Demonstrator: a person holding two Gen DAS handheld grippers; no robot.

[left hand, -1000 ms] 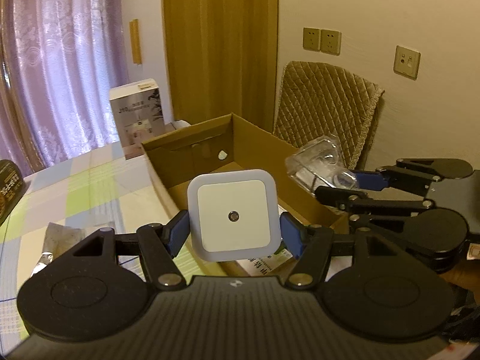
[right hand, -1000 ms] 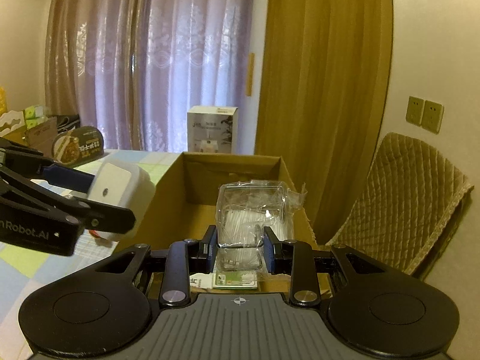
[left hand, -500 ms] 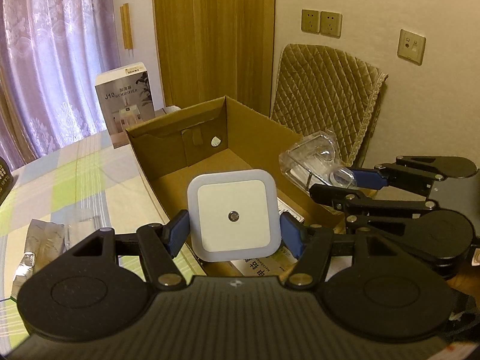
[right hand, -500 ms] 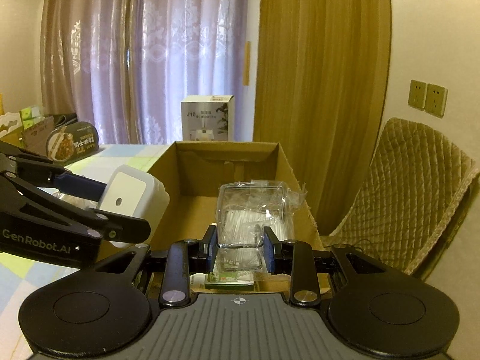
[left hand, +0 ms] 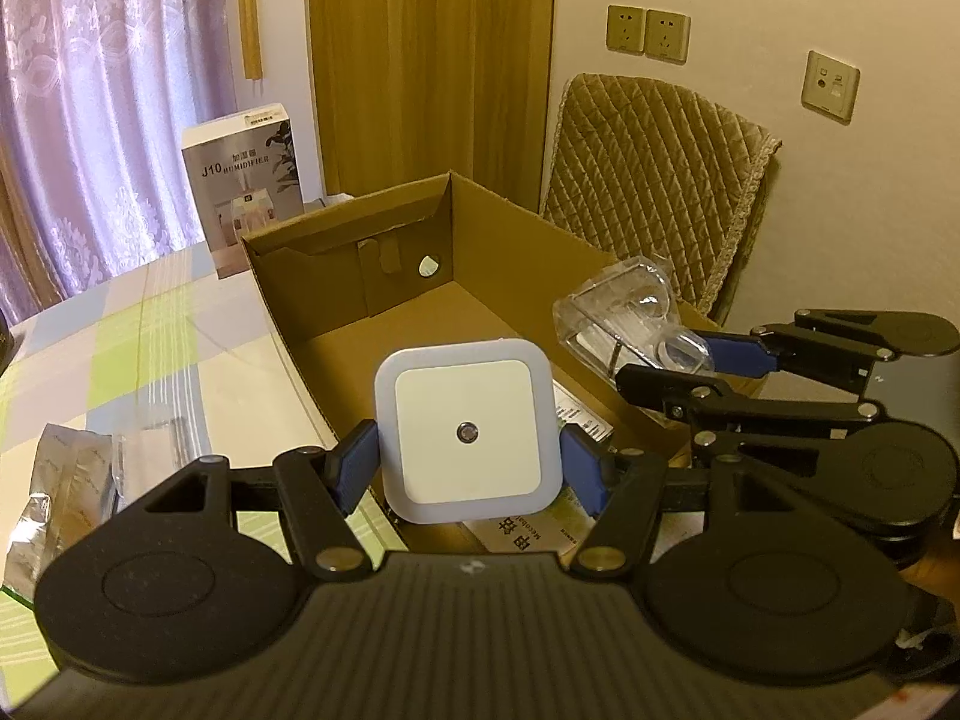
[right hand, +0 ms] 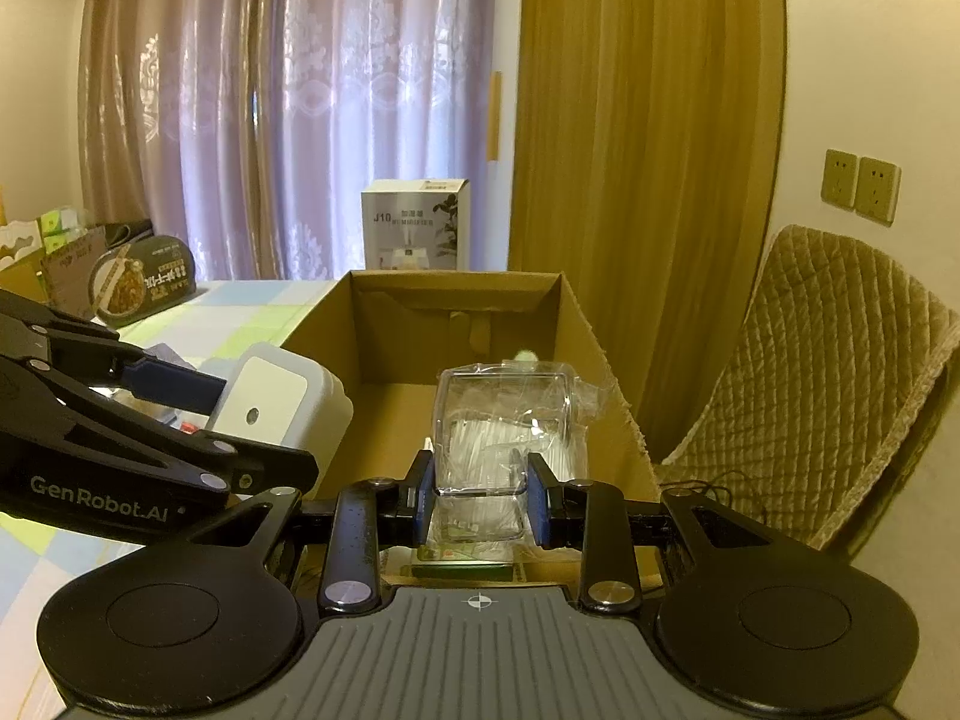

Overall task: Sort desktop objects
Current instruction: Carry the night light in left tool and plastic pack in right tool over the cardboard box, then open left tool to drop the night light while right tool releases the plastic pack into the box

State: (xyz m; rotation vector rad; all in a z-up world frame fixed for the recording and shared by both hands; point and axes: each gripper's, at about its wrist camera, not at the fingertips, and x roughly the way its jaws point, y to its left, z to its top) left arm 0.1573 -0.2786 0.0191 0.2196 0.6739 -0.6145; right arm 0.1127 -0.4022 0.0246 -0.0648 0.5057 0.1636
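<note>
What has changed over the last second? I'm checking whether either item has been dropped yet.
Both grippers advanced over the open brown cardboard box. The left gripper still clamps the white square night light; the right gripper still clamps the clear plastic packet.

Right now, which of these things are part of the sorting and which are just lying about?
In the job:
left gripper holding the white night light
right gripper holding the clear packet
cardboard box

Lying about:
humidifier box
quilted chair
foil pouches
curtains
</note>
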